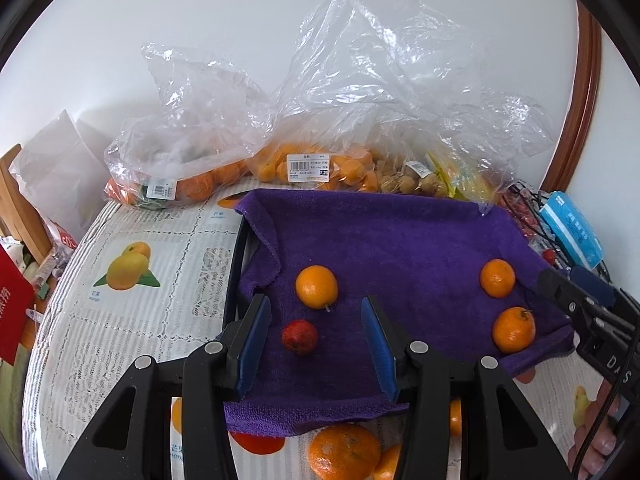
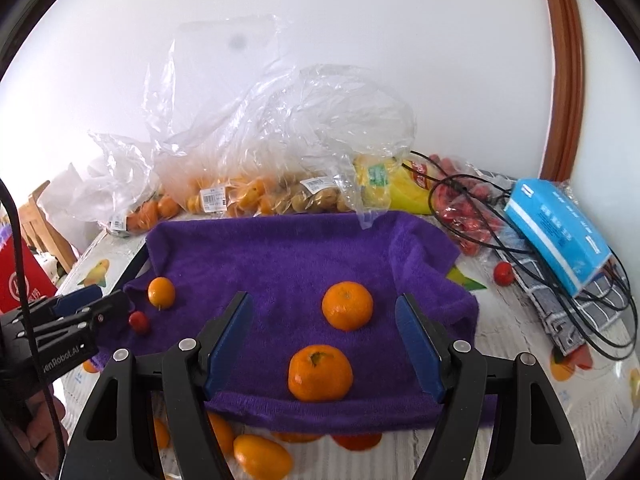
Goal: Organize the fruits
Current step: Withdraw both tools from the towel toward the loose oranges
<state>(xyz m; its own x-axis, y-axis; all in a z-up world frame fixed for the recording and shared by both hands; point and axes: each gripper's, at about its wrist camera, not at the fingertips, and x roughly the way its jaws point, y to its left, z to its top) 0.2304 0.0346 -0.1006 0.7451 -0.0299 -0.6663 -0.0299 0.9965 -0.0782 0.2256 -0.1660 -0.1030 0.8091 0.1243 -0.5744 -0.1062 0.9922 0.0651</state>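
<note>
Left tool: the left tool (image 1: 316, 344) hangs angled down over the near part of the purple towel (image 1: 400, 236), its blue pads set apart to a moderate gap and gripping nothing; a small red fruit (image 1: 299, 337) lies on the towel between them, touching neither pad.
Right tool: the right tool (image 2: 324, 344) stands wider, empty, with the near orange (image 2: 320, 373) on the towel between its pads and clear of both.
Hands: fingers of a hand (image 1: 596, 440) show at 4 o'clock in the left view, behind the right tool's body.
Writing on tools: "DAS" reads on the right tool's side; "enRobot.AI" on the left tool's.
Fruit on towel: in the right view a second orange (image 2: 347, 305) sits at 12 o'clock from the near one; a third orange (image 2: 161, 291) lies at the towel's 9 o'clock edge, just beyond the red fruit.
Open room: the towel's middle and far half lie bare; its front hem hangs near the table edge.
Table: a fruit-printed cloth (image 1: 132, 304) covers it, a printed mango labelled "mango".
Far side: clear plastic bags (image 2: 248, 168) of fruit with white price labels, print too small to read, line the wall at 12 o'clock.
Right edge: a blue packet (image 2: 560, 232) lies over black cables (image 2: 532, 240) at 2 o'clock.
</note>
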